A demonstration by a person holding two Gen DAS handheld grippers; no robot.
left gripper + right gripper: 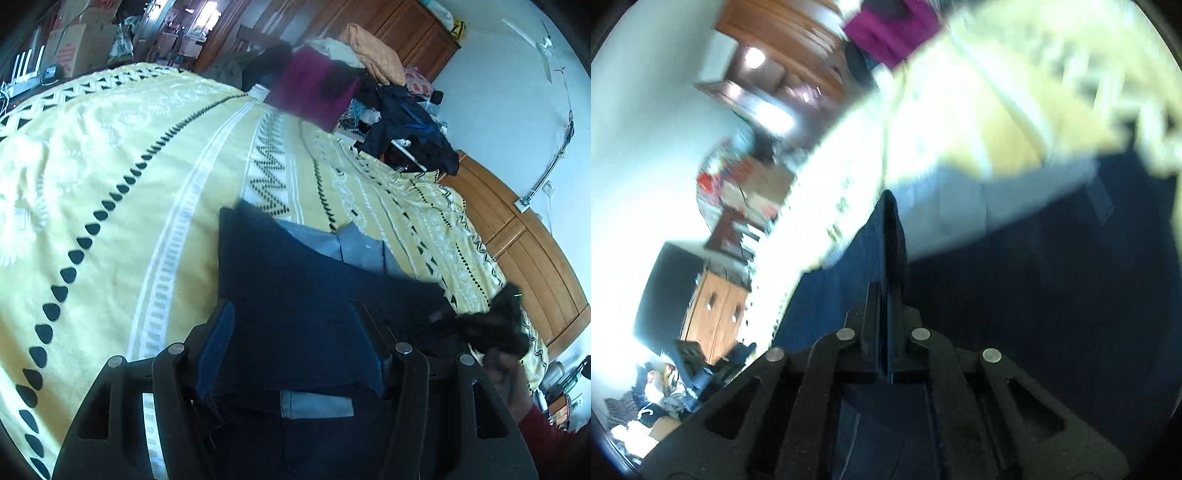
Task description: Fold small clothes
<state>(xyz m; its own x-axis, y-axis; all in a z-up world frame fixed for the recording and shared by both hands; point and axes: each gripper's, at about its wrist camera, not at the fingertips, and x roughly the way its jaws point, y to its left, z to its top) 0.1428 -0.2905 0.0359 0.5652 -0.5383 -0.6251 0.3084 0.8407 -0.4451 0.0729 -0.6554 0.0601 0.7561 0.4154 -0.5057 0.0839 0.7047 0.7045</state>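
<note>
Dark navy cloth (295,325) fills the space between my left gripper (291,314) fingers, which stand spread wide with the fabric lying under and between them, not pinched. It is a small garment with a pale blue lining or collar (354,247) showing at its far edge, and it lies on the yellow patterned bedspread (110,166).

My right gripper (891,236) has its fingers pressed flat together, and a navy edge seems caught between them, though that view is blurred with motion and I cannot be sure how much cloth is in the pinch.

I judge the garment soft, light and limp: it will sag and crease wherever it is unsupported, so the best hold is at a hem or corner, both layers taken together.

My left gripper points forward and slightly down over the bed. My right is rolled steeply sideways, the bed tilting across its view. A hand in a red sleeve (546,428) clutches something dark and fuzzy (495,332) at the right.
</note>
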